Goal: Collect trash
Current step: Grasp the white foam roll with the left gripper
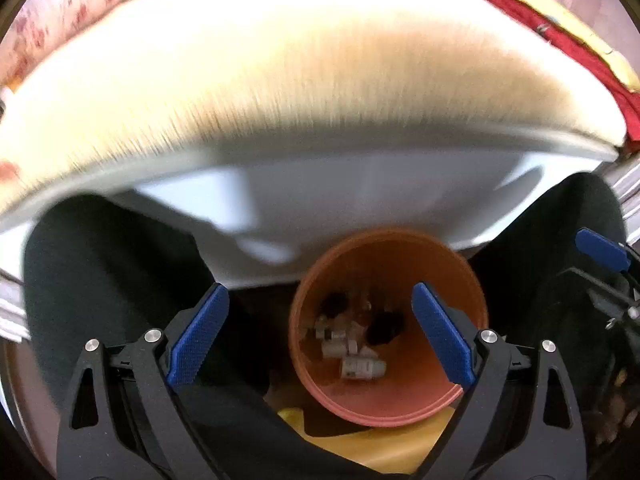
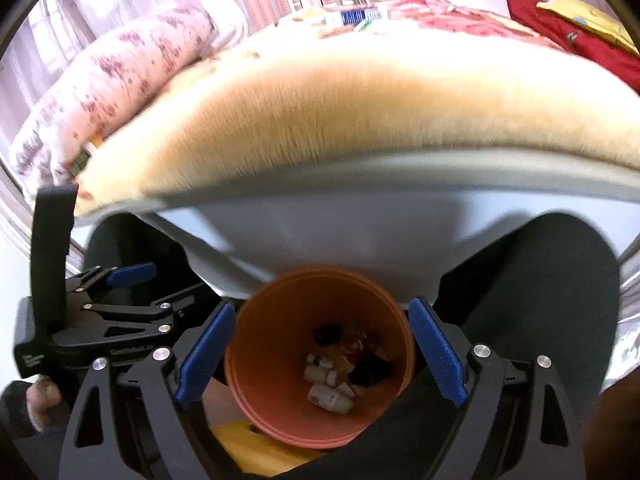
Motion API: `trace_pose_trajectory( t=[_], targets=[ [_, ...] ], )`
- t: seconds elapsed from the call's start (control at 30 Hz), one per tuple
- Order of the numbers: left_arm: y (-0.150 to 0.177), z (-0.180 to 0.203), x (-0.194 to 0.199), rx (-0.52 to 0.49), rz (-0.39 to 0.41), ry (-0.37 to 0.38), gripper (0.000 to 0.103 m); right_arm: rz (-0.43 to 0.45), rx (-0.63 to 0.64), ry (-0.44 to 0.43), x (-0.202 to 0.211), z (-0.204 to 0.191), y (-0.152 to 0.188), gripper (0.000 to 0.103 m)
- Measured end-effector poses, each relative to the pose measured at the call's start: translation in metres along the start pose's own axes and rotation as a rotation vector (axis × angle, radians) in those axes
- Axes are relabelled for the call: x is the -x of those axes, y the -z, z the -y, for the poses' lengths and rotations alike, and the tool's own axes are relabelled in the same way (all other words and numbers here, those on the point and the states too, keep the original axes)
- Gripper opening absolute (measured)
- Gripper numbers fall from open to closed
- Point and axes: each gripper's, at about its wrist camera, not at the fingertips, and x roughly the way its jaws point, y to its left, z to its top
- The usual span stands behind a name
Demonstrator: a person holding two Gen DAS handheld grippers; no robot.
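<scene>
An orange bin (image 1: 404, 392) stands on the floor between the person's dark-trousered legs; it also shows in the right wrist view (image 2: 280, 412). Inside lie several small white bottles (image 1: 362, 366) and dark scraps (image 1: 384, 328), seen again from the right wrist as bottles (image 2: 330, 396) and scraps (image 2: 370, 368). My left gripper (image 1: 320, 336) is open and empty above the bin's left rim. My right gripper (image 2: 320, 356) is open and empty, its blue pads (image 2: 438, 354) straddling the bin's mouth. The left gripper (image 2: 132, 274) also shows at the left of the right wrist view.
A bed with a cream fuzzy blanket (image 2: 340, 104) and white frame (image 1: 360, 200) fills the space ahead. A floral quilt (image 2: 100, 92) lies at the left, red cloth (image 1: 560, 48) at the right. Something yellow (image 1: 380, 448) lies under the bin.
</scene>
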Motion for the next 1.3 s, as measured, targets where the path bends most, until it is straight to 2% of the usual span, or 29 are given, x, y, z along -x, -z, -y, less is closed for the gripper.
trace_pose_trajectory(
  t=[0.1, 0.17, 0.27, 0.33, 0.4, 0.53, 0.6, 0.73, 0.83, 0.97, 1.07, 1.1, 1.2, 1.23, 1.3],
  targets=[
    [-0.011, -0.002, 0.027, -0.015, 0.053, 0.015, 0.091, 0.015, 0.014, -0.086, 0.028, -0.001, -0.021, 0.091],
    [-0.021, -0.004, 0.043, -0.023, 0.079, 0.018, 0.091, 0.033, 0.034, -0.114, 0.043, 0.000, -0.038, 0.094],
    [-0.041, -0.012, 0.066, 0.000, 0.111, 0.056, 0.091, 0.065, 0.079, -0.129, 0.062, 0.004, -0.068, 0.096],
    [-0.066, -0.018, 0.078, 0.027, 0.135, 0.087, 0.091, 0.088, 0.125, -0.109, 0.068, 0.005, -0.086, 0.096],
    [-0.091, -0.020, 0.079, 0.033, 0.167, 0.077, 0.091, 0.107, 0.165, -0.077, 0.069, 0.009, -0.106, 0.096],
    [-0.168, -0.019, 0.054, 0.062, 0.185, 0.032, 0.091, 0.140, 0.183, -0.085, 0.060, 0.023, -0.145, 0.096],
    [-0.215, -0.020, 0.026, 0.109, 0.163, 0.009, 0.091, 0.160, 0.172, -0.047, 0.051, 0.036, -0.170, 0.096],
    [-0.272, -0.025, -0.011, 0.178, 0.134, -0.013, 0.091, 0.167, 0.130, -0.049, 0.038, 0.058, -0.201, 0.096],
    [-0.296, -0.032, -0.032, 0.224, 0.100, -0.049, 0.091, 0.163, 0.132, -0.038, 0.028, 0.066, -0.213, 0.096],
    [-0.309, -0.055, -0.061, 0.321, 0.040, -0.091, 0.091, 0.151, 0.159, -0.038, 0.021, 0.069, -0.216, 0.096],
    [-0.315, -0.071, -0.088, 0.397, -0.018, -0.070, 0.092, 0.138, 0.172, -0.045, 0.011, 0.072, -0.222, 0.096],
    [-0.318, -0.073, -0.095, 0.404, -0.027, -0.077, 0.093, 0.134, 0.175, -0.041, 0.006, 0.073, -0.226, 0.096],
    [-0.325, -0.058, -0.099, 0.331, -0.017, -0.169, 0.093, 0.129, 0.201, -0.038, -0.007, 0.072, -0.241, 0.095],
    [-0.325, -0.052, -0.098, 0.301, 0.002, -0.188, 0.090, 0.127, 0.212, -0.036, -0.010, 0.071, -0.245, 0.093],
    [-0.322, -0.042, -0.090, 0.240, 0.031, -0.217, 0.055, 0.098, 0.256, -0.017, -0.027, 0.067, -0.264, 0.085]
  ],
)
